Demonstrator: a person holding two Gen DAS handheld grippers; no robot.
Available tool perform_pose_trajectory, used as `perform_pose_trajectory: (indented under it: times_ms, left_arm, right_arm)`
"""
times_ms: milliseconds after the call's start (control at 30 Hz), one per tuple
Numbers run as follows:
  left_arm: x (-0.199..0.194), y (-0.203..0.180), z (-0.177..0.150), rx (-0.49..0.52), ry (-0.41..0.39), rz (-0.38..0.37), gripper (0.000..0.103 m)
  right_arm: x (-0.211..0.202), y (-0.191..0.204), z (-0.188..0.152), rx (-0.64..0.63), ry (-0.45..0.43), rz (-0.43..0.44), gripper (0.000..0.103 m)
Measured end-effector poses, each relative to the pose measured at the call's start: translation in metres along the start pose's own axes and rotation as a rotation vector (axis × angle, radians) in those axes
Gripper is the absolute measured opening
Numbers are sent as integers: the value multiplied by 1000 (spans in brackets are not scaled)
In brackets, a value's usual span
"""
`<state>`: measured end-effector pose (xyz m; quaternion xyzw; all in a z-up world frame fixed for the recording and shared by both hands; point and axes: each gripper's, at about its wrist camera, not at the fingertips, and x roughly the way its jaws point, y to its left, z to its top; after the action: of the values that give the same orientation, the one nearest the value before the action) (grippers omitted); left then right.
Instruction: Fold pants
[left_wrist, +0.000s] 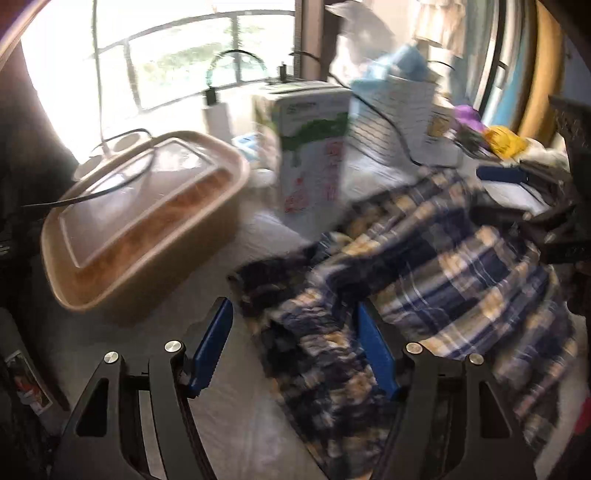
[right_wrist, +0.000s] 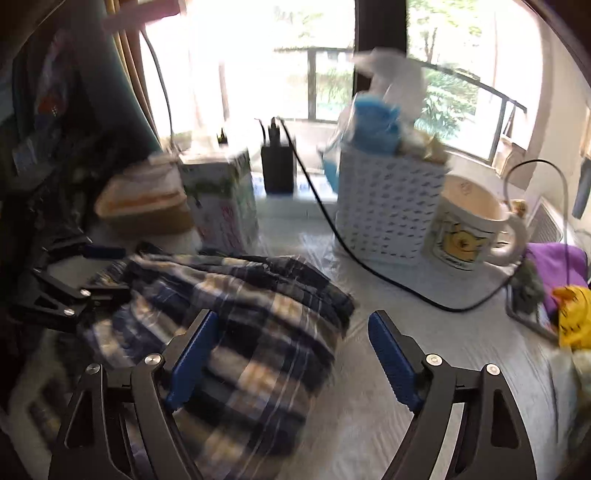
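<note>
The pants are blue, white and tan plaid, bunched in a heap on the white table cover. My left gripper is open, its blue pads either side of the heap's near edge, with cloth between them. In the right wrist view the pants lie left of centre. My right gripper is open, its left pad over the cloth and its right pad over bare cover. The left gripper also shows at the pants' far left edge.
A tan lidded container sits to the left, a green and white carton behind the pants. A white woven basket, a mug, a black cable, and purple and yellow items stand to the right. A window lies behind.
</note>
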<state>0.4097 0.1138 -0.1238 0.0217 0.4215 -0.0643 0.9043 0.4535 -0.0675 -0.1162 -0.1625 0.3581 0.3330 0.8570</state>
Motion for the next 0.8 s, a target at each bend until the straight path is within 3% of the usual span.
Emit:
perform_pose_trajectory:
  times_ms: [133,267,400,467,600,800]
  left_arm:
    - [7,14,-3,-41,-21,73,69]
    - [9,18,-11,-59,-32,89,71]
    - [-5,18,-9,-95,-54,79,71]
    - [-19,23,-8,-125,-75,49,71]
    - [-44,21,-11,-138,-111,60,71]
    - [-78,29,-22,-207,-192,84,71]
  right_arm:
    - [36,-11,6,0,58,-33,85]
    - [54,-24,11,47,79,-11,88]
    - [53,-26,14,38,57,-49,88]
    - [42,-26,14,47,34,-77,88]
    - [5,-21,12,62,-22,-96,88]
    - [-54,15,-1,19,-72,-6,88]
